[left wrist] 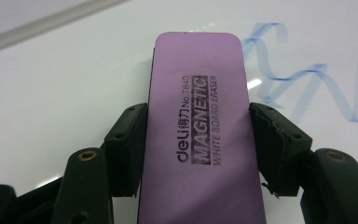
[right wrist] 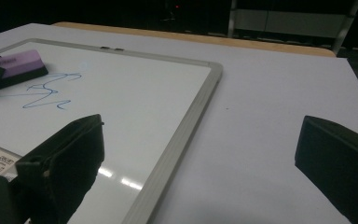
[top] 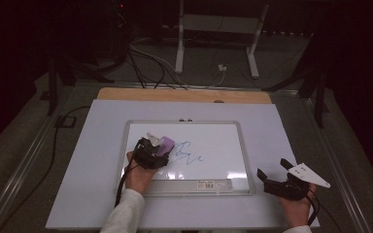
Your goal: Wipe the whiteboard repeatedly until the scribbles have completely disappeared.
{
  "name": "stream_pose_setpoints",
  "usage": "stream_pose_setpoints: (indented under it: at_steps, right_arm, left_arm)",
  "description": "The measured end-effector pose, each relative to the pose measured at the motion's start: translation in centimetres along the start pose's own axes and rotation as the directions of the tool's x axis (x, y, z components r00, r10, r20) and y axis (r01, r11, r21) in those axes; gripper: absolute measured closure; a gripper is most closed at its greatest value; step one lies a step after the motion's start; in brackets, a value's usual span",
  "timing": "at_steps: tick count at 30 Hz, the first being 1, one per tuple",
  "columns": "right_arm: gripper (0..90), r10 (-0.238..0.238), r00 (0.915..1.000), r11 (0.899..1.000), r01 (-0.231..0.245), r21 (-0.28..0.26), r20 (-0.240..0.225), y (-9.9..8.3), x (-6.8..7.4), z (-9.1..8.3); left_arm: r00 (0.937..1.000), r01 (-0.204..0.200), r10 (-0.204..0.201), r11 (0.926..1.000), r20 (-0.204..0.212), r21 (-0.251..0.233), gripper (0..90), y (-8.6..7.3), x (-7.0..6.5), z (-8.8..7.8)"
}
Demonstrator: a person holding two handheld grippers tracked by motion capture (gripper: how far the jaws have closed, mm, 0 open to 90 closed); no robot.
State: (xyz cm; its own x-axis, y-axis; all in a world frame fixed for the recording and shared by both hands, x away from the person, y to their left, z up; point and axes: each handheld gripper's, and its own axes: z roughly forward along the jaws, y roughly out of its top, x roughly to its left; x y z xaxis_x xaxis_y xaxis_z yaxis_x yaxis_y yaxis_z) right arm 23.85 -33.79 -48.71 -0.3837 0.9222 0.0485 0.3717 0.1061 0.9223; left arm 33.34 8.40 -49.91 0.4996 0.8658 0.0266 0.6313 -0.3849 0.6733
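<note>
A purple whiteboard eraser printed "MAGNETIC WHITE BOARD ERASER" sits between the black jaws of my left gripper, which is shut on its long sides. It rests over the left half of the whiteboard, just left of a blue marker scribble. The same scribble lies to the eraser's right in the left gripper view. My right gripper is off the board's right edge, low over the table, jaws wide apart with nothing between them. From the right gripper view the eraser and scribble lie far left.
The whiteboard has a grey frame and a barcode label on its near edge. It lies on a white tabletop with a wooden strip at the back. Cables and stand legs are on the floor beyond.
</note>
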Motion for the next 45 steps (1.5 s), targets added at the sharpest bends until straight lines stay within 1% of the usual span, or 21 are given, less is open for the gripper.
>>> stream_pose_setpoints:
  at_steps: [3, 6, 8, 12, 16, 18, 20, 24, 25, 26, 28, 30, 33, 36, 37, 38, 39, 40, 42, 44, 45]
  right_arm:
    - [2.0, 0.000, 1.0000, 1.000, 0.000, 0.000, 0.000, 0.0, 0.0, 0.0]
    - [2.0, 0.002, 1.0000, 1.000, -0.002, -0.001, 0.001, 0.0, 0.0, 0.0]
    - [2.0, 0.003, 1.0000, 1.000, -0.003, -0.002, 0.002, 0.0, -0.1, -0.1]
    - [2.0, 0.004, 1.0000, 1.000, -0.004, -0.002, 0.003, 0.0, -0.1, -0.1]
    - [2.0, 0.004, 1.0000, 1.000, -0.004, -0.002, 0.003, 0.0, -0.2, -0.1]
    - [2.0, 0.003, 1.0000, 1.000, -0.003, -0.002, 0.002, 0.0, -0.1, 0.0]
    - [2.0, 0.002, 1.0000, 1.000, -0.002, -0.001, 0.002, 0.0, -0.1, 0.0]
    - [2.0, -0.001, 1.0000, 1.000, 0.001, 0.001, 0.000, 0.0, 0.0, 0.0]
    - [2.0, -0.001, 1.0000, 1.000, 0.001, 0.001, 0.000, 0.0, 0.0, 0.0]
    - [2.0, 0.001, 1.0000, 1.000, -0.001, 0.000, 0.000, 0.0, 0.0, 0.0]
    - [2.0, 0.003, 1.0000, 1.000, -0.003, -0.001, 0.002, 0.0, -0.1, 0.0]
    - [2.0, 0.004, 1.0000, 1.000, -0.004, -0.002, 0.002, 0.0, -0.1, 0.0]
    - [2.0, 0.005, 1.0000, 1.000, -0.005, -0.003, 0.003, 0.0, -0.2, -0.1]
    - [2.0, 0.005, 1.0000, 1.000, -0.005, -0.003, 0.003, 0.0, -0.2, -0.1]
    - [2.0, 0.005, 1.0000, 1.000, -0.005, -0.002, 0.003, 0.0, -0.2, -0.1]
    - [2.0, 0.004, 1.0000, 1.000, -0.004, -0.002, 0.003, 0.0, -0.2, -0.1]
    - [2.0, 0.004, 1.0000, 1.000, -0.004, -0.002, 0.003, 0.0, -0.2, -0.1]
    - [2.0, 0.004, 1.0000, 1.000, -0.004, -0.002, 0.003, 0.0, -0.2, -0.1]
    - [2.0, 0.004, 1.0000, 1.000, -0.004, -0.002, 0.003, 0.0, -0.1, -0.1]
    - [2.0, 0.002, 1.0000, 1.000, -0.002, -0.002, 0.002, 0.0, -0.1, 0.0]
    - [2.0, 0.002, 1.0000, 1.000, -0.002, -0.002, 0.002, 0.0, -0.1, 0.0]
  left_arm:
    - [0.9989, -0.039, 0.039, 0.9992, 0.026, -0.002, 41.8, 0.2, -1.4, 0.1]
    - [0.9985, -0.051, 0.051, 0.9987, 0.022, -0.001, 41.8, 0.5, -1.6, 0.3]
    - [0.9991, -0.042, 0.042, 0.9991, 0.010, 0.000, 41.8, 0.6, -1.2, 0.5]
    - [0.9988, -0.011, 0.011, 0.9999, -0.048, 0.003, 41.8, 1.0, 0.1, 0.9]
    - [0.9978, 0.031, -0.031, 0.9995, -0.059, 0.008, 41.8, 1.2, 1.0, 1.1]
    - [0.9975, 0.032, -0.032, 0.9995, -0.064, 0.003, 41.8, 1.3, 0.6, 1.2]
    - [0.9985, 0.032, -0.031, 0.9995, -0.044, 0.005, 41.8, 1.3, 0.4, 1.2]
    - [0.9992, -0.026, 0.026, 0.9997, 0.031, 0.000, 41.8, 1.3, -2.3, 1.1]
    - [0.9992, -0.026, 0.026, 0.9997, 0.031, 0.000, 41.8, 1.3, -2.3, 1.1]
    - [0.9977, -0.048, 0.048, 0.9989, 0.048, -0.001, 41.8, 1.3, -3.2, 1.0]
    - [0.9970, -0.068, 0.068, 0.9977, 0.035, 0.003, 41.8, 1.4, -3.5, 1.0]
    - [0.9980, -0.057, 0.057, 0.9984, 0.027, 0.006, 41.8, 1.5, -3.1, 1.1]
    - [0.9996, -0.019, 0.019, 0.9997, -0.022, 0.015, 41.8, 1.6, -1.8, 1.2]
    - [0.9965, 0.027, -0.026, 0.9995, -0.080, 0.017, 41.8, 1.7, -0.1, 1.4]
    - [0.9965, 0.027, -0.026, 0.9995, -0.080, 0.017, 41.8, 1.7, -0.1, 1.4]
    - [0.9925, 0.061, -0.059, 0.9980, -0.107, 0.018, 41.8, 1.7, 1.1, 1.5]
    - [0.9925, 0.061, -0.059, 0.9980, -0.107, 0.018, 41.8, 1.7, 1.1, 1.5]
    - [0.9903, 0.091, -0.088, 0.9958, -0.107, 0.017, 41.8, 1.8, 1.8, 1.6]
    - [0.9893, 0.104, -0.102, 0.9944, -0.105, 0.017, 41.8, 1.9, 2.0, 1.6]
    - [0.9895, 0.098, -0.096, 0.9950, -0.108, 0.018, 41.8, 1.9, 1.8, 1.6]
    - [0.9912, 0.099, -0.097, 0.9949, -0.090, 0.020, 41.8, 1.9, 1.6, 1.7]
